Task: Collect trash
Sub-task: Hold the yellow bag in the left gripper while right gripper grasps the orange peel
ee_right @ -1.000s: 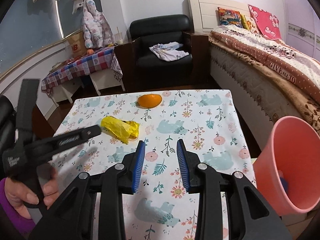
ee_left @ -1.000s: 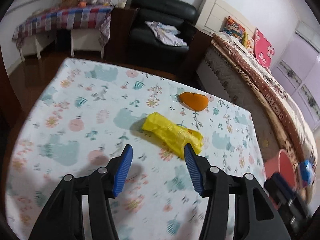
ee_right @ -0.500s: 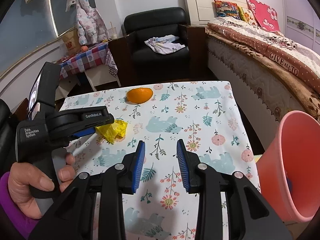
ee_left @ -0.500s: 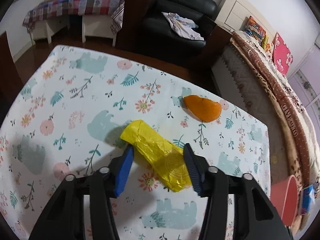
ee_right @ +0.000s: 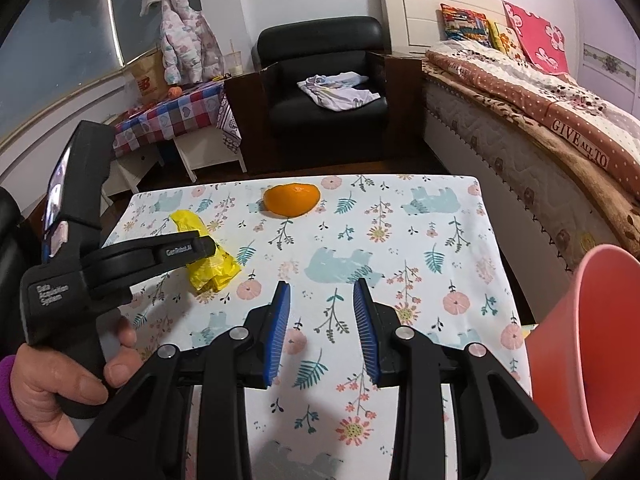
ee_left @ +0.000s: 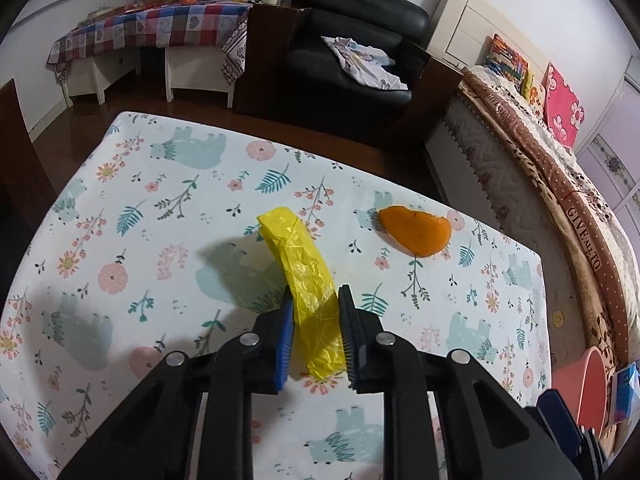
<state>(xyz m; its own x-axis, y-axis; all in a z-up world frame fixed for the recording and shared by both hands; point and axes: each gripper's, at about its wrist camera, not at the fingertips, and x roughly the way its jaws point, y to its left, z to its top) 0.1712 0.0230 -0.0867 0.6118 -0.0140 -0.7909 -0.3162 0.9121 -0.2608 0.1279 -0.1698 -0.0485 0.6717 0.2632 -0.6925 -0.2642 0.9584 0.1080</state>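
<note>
Since a second ago the left gripper (ee_left: 314, 330) has advanced over the crumpled yellow plastic bag (ee_left: 308, 280), and its jaws now pinch the near end of it, at lower centre of the left view. That bag seems still to rest on the floral-printed worktop (ee_left: 160, 208), stretching toward frame centre. Just beyond, to the upper right, lies an orange peel piece (ee_left: 416, 230), apart from the bag. The right gripper (ee_right: 322, 330) hovers with jaws parted and empty over the worktop. A pink plastic bin (ee_right: 592, 360) sits at the right edge of that view. Judging by this, grasping is in hand; next comes lifting and carrying to the bin.
</note>
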